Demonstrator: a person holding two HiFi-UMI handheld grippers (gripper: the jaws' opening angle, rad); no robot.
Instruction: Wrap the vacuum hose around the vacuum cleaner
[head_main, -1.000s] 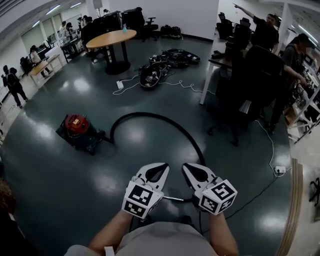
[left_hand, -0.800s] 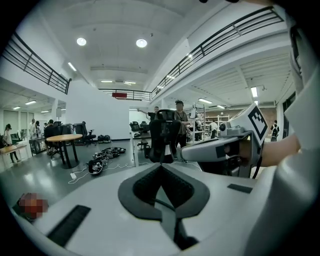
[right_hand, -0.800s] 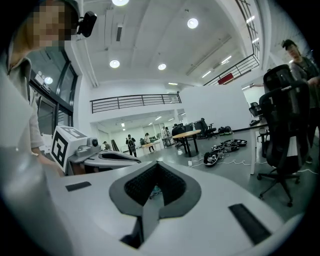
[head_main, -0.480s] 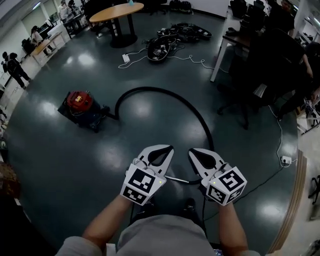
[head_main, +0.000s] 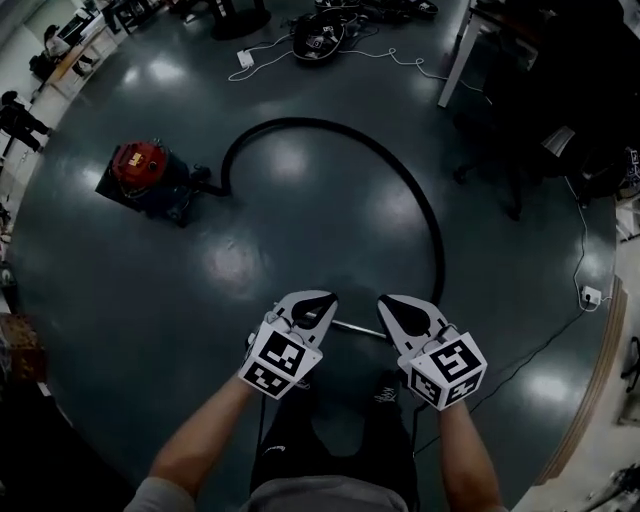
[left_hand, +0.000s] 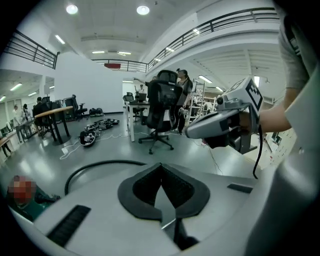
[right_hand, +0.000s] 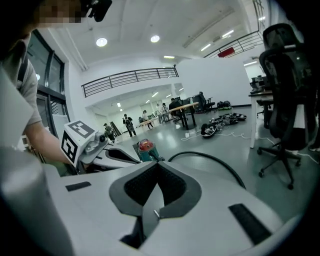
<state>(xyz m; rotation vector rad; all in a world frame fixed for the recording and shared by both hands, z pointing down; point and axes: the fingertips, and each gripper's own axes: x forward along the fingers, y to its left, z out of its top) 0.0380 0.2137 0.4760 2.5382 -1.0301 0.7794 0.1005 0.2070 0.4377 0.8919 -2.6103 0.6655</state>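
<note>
Overhead, my left hand-held gripper and right hand-held gripper hover side by side, both clamped shut and empty, while the vacuum hose arcs across the floor from the vacuum cleaner.

Left forearm and right forearm out front; left gripper, right gripper side by side, jaws closed, empty.
</note>
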